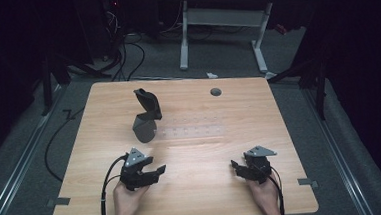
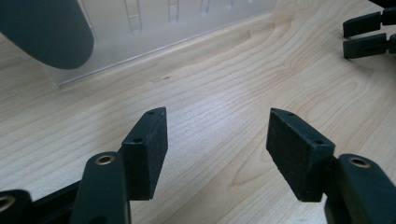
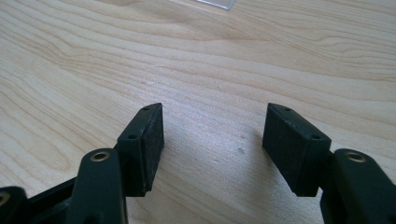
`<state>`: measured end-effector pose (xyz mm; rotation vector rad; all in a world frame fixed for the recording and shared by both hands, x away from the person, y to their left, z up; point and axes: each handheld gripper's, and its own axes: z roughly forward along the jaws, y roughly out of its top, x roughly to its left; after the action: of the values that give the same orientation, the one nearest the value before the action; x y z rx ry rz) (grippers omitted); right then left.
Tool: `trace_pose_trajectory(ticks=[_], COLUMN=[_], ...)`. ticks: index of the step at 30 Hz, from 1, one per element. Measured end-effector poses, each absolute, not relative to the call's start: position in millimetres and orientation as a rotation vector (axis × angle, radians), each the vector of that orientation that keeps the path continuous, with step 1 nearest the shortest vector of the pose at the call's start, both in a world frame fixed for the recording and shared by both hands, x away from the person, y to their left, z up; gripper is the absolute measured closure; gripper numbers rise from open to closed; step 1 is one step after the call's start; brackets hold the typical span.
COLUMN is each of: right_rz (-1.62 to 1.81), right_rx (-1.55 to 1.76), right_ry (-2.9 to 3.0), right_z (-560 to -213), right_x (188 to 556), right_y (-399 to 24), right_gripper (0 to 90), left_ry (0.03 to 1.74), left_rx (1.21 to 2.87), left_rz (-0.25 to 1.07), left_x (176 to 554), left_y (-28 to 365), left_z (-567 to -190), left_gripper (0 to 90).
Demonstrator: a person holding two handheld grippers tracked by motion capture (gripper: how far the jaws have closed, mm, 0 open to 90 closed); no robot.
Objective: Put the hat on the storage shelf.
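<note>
A dark grey scoop-like object [image 1: 145, 117] stands upright on the wooden table [image 1: 209, 196], on the left end of a clear plastic tray [image 1: 195, 128] that lies flat near the table's middle. In the left gripper view its rounded grey body [image 2: 46, 30] hangs over the tray's near corner [image 2: 140, 37], with a row of slots showing in the plastic behind it. The left gripper [image 1: 158, 170] sits nearer the person than the grey object, just off the tray's near edge, and points toward the right gripper; its jaws stand wide apart with only bare wood between the pads [image 2: 152, 149]. The right gripper [image 1: 237, 167] is well to the right of the grey object, also close to the person's edge, pointing back toward the left one. Its jaws are wide apart too, holding nothing, with bare table between its pads [image 3: 289, 144]. A small dark round disc [image 1: 215, 92] lies beyond the tray, near the far edge.
</note>
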<state>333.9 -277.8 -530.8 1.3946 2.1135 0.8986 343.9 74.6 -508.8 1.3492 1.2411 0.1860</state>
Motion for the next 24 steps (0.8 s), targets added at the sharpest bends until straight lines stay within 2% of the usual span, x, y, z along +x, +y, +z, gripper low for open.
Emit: trace_pose_trajectory(ticks=[13, 24], right_rz=[0.898, 0.898], right_rx=[1.392, 1.392], right_ry=[2.114, 2.114], right_z=[-531, -531], right_x=[334, 334], right_y=[-278, -278], right_gripper=[38.8, 38.8], left_ry=[1.261, 1.245], left_rx=[1.378, 1.455], left_rz=[0.238, 0.341], left_x=[346, 349], left_y=[64, 51], left_z=[-528, -545], left_gripper=[38.7, 38.7])
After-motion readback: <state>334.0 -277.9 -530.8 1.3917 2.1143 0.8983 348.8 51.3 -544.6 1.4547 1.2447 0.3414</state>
